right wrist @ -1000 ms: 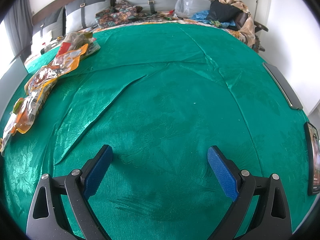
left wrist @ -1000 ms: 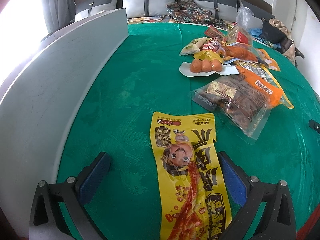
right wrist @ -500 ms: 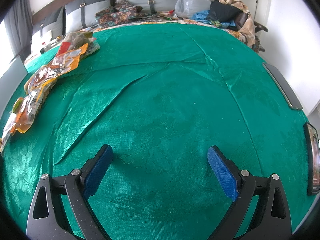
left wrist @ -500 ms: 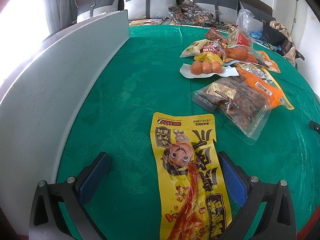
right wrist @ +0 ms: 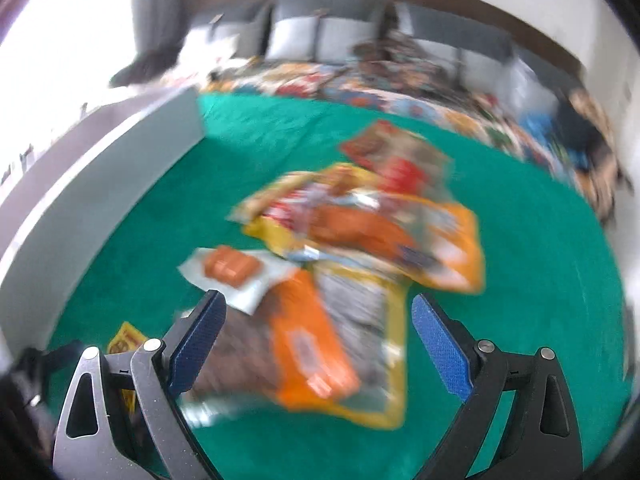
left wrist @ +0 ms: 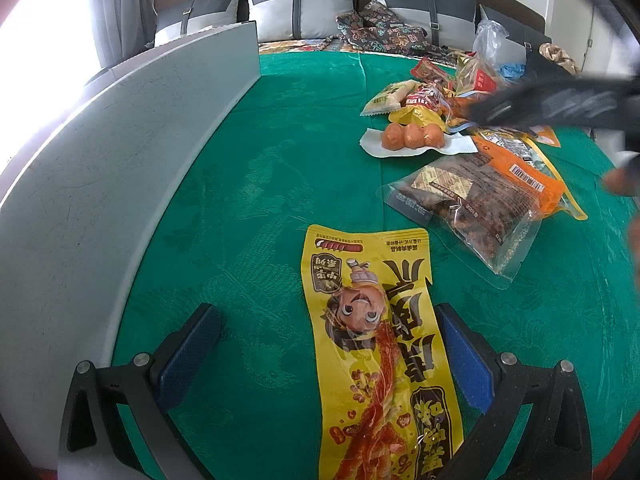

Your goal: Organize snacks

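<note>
At six o'clock, the left gripper [left wrist: 328, 344] straddles a yellow packet [left wrist: 376, 344], jaws wide; the right gripper [right wrist: 318, 340], just narrowing yet wide, hangs over the snack pile [right wrist: 360, 232].

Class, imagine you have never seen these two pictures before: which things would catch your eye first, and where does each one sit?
First, the long yellow snack packet with a cartoon face, lying flat on the green cloth between the open fingers of the left gripper. Next, the bright heap of snack bags further back, orange and yellow, blurred in the right wrist view with the open right gripper hanging over it. A tall grey board walls the cloth's left edge.
</note>
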Available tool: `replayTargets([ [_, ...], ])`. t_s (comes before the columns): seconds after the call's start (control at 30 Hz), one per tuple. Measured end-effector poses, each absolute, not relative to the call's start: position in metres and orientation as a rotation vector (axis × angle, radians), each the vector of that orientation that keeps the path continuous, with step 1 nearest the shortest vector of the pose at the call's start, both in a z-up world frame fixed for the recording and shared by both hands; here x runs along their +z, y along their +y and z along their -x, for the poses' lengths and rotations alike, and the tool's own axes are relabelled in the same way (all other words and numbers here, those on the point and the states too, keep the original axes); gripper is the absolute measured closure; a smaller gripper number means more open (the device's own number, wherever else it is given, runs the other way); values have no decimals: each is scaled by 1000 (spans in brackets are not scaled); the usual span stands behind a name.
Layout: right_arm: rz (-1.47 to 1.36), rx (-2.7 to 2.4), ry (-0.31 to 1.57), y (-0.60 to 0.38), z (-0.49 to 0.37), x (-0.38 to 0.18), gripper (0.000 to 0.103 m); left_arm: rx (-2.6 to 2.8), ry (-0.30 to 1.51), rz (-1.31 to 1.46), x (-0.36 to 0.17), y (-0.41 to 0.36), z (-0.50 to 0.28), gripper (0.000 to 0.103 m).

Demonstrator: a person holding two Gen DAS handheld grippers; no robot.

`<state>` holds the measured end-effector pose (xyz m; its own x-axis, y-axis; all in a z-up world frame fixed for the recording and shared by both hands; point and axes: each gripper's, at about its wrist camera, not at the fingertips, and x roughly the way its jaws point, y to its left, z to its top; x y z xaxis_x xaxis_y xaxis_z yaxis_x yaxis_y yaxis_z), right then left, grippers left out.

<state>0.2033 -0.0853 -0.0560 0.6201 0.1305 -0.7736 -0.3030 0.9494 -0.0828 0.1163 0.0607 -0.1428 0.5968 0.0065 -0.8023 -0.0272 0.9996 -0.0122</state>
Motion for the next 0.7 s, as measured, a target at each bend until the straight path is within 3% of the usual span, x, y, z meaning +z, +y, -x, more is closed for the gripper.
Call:
replayTargets([
  [0.13, 414, 270, 969, -53, -211, -97, 10, 18, 930, 23, -142, 60, -116, 0],
  [0.37, 632, 341, 897, -129, -149, -91, 10, 21, 927, 23, -142, 59, -115, 0],
  [0.53, 186, 339, 937, -199, -119, -46, 7, 22, 927, 24, -142, 60, -114, 0],
  [0.7, -176, 318, 1182, -212, -108, -75, 7, -32, 965, -4, -140, 62, -118, 0],
])
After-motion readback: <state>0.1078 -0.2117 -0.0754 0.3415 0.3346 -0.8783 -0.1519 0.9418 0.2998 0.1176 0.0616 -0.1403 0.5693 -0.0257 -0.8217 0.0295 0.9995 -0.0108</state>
